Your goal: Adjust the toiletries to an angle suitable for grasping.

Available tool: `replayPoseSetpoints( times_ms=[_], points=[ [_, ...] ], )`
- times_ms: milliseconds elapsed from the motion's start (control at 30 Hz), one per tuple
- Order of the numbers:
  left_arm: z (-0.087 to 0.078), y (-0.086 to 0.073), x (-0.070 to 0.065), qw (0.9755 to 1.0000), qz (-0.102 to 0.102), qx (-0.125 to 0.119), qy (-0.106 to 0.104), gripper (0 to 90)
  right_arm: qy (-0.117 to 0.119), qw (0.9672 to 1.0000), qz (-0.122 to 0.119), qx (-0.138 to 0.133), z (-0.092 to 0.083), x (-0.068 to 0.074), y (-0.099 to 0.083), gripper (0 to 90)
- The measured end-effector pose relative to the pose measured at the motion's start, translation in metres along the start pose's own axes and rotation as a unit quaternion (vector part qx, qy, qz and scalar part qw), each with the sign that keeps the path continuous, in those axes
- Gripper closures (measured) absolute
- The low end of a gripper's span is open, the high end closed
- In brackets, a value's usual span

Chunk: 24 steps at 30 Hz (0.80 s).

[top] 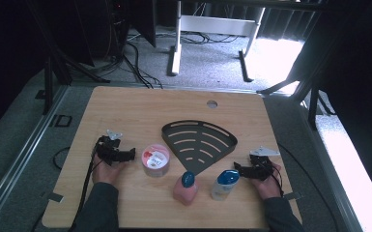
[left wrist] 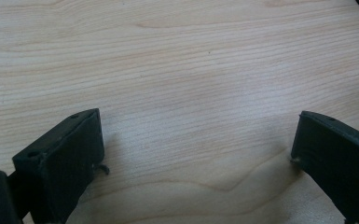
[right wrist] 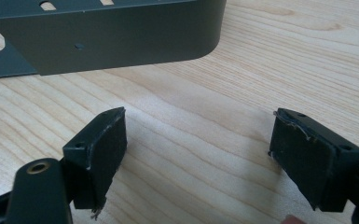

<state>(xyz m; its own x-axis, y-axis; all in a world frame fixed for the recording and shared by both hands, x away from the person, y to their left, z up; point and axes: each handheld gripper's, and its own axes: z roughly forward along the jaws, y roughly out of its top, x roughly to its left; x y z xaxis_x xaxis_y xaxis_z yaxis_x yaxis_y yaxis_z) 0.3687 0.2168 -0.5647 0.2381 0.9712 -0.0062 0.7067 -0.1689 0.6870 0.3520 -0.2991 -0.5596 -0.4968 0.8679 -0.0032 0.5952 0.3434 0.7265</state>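
- In the high view we see the left gripper (top: 129, 154) at the lower left of the frame, resting low over the wooden table (top: 140, 104) and pointing toward the centre.
- In the left gripper view its two black jaws stand spread wide, one at the lower left corner and one at the lower right, with only bare wood grain between them; they pinch nothing.
- Just beside that gripper's tip, toward the middle of the high view, stands a round clear tub (top: 155, 160) with a red-and-white label on its lid. It sits near the jaws but apart from them.
- The right gripper (top: 237, 168) lies at the lower right of the high view, pointing toward the centre.
- In the right gripper view (right wrist: 198, 154) its jaws are also spread apart over bare wood, holding nothing.
- Right beside its tip in the high view stands a white bottle with a blue cap (top: 223, 184); we cannot tell whether they touch.
- A pink bottle with a blue cap (top: 186, 188) stands at the lower middle, between the tub and the white bottle.
- A dark fan-shaped metal rack (top: 199, 143) with slots lies at the centre of the table; its wall and rounded corner (right wrist: 121, 37) fill the upper left of the right gripper view.
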Motion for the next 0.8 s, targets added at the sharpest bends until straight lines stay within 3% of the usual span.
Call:
replayPoseSetpoints(
  times_ms=[100, 133, 167, 200, 233, 400, 433, 500, 567, 633, 667, 767, 800],
  points=[
    [0.000, 0.000, 0.000, 1.0000, 0.001, -0.001, -0.001, 2.5, 0.000, 1.0000, 0.000, 0.000, 0.000, 0.000, 0.000, 18.3],
    [-0.002, -0.001, -0.001, 1.0000, -0.001, -0.003, 0.001, 8.3, 0.000, 1.0000, 0.000, 0.000, 0.000, 0.000, 0.000, 18.3],
    [-0.004, -0.001, -0.001, 1.0000, -0.005, -0.005, 0.004, 21.2, 0.000, 1.0000, 0.000, 0.000, 0.000, 0.000, 0.000, 18.3],
    [-0.009, -0.001, -0.001, 0.9999, -0.011, -0.005, 0.009, 21.2, 0.000, 1.0000, 0.000, 0.000, 0.000, 0.000, 0.000, 18.3],
    [-0.010, -0.001, -0.001, 0.9998, -0.016, -0.002, 0.010, 30.3, 0.000, 1.0000, 0.000, 0.000, 0.000, 0.000, 0.000, 18.3],
    [-0.016, 0.000, 0.000, 0.9996, -0.028, 0.000, -0.011, 40.2, 0.000, 1.0000, 0.000, 0.000, 0.000, 0.000, 0.000, 18.3],
    [-0.022, 0.000, 0.000, 0.9994, -0.024, -0.007, -0.024, 45.2, 0.000, 1.0000, 0.000, 0.000, 0.000, 0.000, 0.000, 18.3],
    [-0.025, 0.000, -0.001, 0.9992, -0.023, -0.011, -0.031, 46.6, 0.000, 1.0000, 0.000, 0.000, 0.000, 0.000, 0.000, 18.3],
    [-0.037, 0.002, -0.005, 0.9982, -0.003, -0.026, -0.054, 54.6, 0.000, 1.0000, 0.000, 0.000, 0.000, 0.000, 0.000, 18.3],
    [-0.041, 0.002, -0.007, 0.9976, 0.003, -0.031, -0.061, 61.0, 0.000, 1.0000, 0.000, 0.000, 0.000, 0.000, 0.000, 18.3],
    [-0.049, 0.004, -0.010, 0.9960, 0.010, -0.042, -0.078, 64.2, 0.000, 1.0000, 0.000, 0.000, 0.000, 0.000, 0.000, 18.3],
    [-0.057, 0.006, -0.014, 0.9949, 0.017, -0.056, -0.082, 80.8, 0.000, 1.0000, 0.000, 0.000, 0.000, 0.000, 0.000, 18.3],
    [-0.064, 0.008, -0.017, 0.9937, 0.025, -0.064, -0.089, 80.8, 0.000, 1.0000, 0.000, 0.000, 0.000, 0.000, 0.000, 18.3]
  ],
)
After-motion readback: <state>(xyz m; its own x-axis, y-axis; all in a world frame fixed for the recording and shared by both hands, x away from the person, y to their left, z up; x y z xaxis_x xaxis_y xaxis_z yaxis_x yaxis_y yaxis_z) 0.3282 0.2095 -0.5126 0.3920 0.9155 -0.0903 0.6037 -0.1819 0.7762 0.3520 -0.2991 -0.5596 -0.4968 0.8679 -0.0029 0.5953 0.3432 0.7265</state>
